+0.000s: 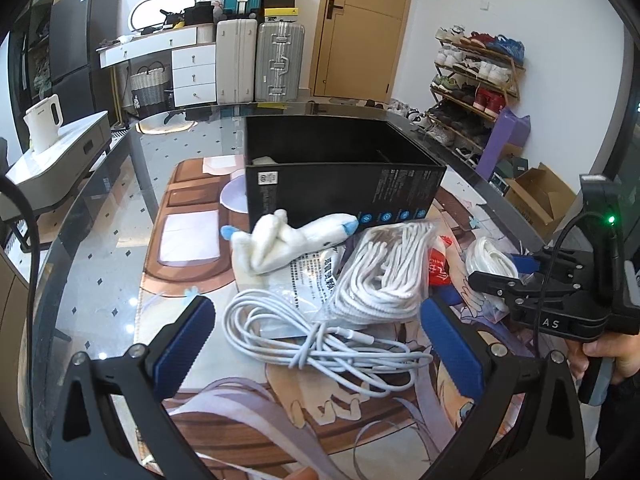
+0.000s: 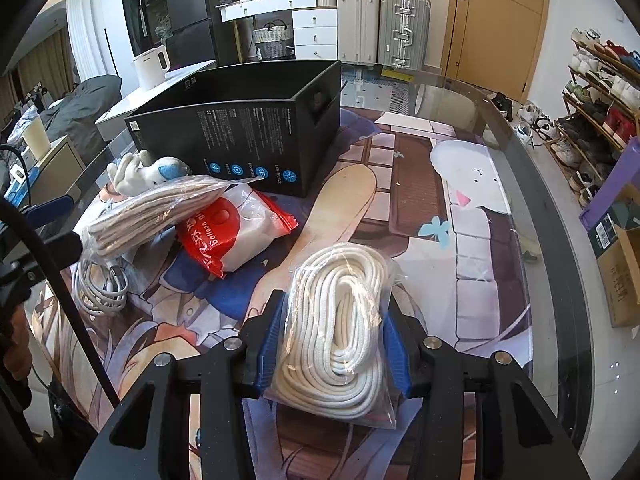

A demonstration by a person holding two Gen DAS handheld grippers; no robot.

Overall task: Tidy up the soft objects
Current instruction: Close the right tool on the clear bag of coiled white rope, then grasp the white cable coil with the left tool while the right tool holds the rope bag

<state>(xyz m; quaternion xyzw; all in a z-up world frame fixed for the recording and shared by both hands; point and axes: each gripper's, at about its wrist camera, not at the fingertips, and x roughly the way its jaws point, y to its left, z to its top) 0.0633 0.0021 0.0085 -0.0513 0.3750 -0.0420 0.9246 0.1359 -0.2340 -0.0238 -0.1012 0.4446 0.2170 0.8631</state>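
**Right claw pinched on bagged rope; left claw spread over the cable**

From the left wrist view, the left gripper [image 1: 316, 344] stood spread wide, its blue pads [image 1: 182, 344] apart with nothing pressed between them. A loose white cable [image 1: 320, 344] lay coiled on the printed mat [image 1: 192, 248] in the gap between the fingers, not touched by either pad. At 12 o'clock from the cable lay a plush toy [image 1: 288, 240], white with blue tips, resting against the foot of the black box [image 1: 344, 184]. The box stood open-topped at the mat's far end; only a pale scrap showed over its near-left rim, and what else it held could not be told. At 1 o'clock from the cable sat a clear bag of thin cord [image 1: 384, 272], leaning over a red-and-white packet [image 1: 438, 264].

At 3 o'clock the right gripper [image 1: 516, 270] was seen side-on, a hand [image 1: 600, 360] on its grip.

From the right wrist view, the right gripper [image 2: 334, 344] was pinching a clear bag of thick white rope [image 2: 340, 332], both blue pads pressed into the bag's sides. The bag lay on the mat, well apart from the box, at 5 o'clock from it. The box's inside walls looked bare and dark here, its floor hidden.
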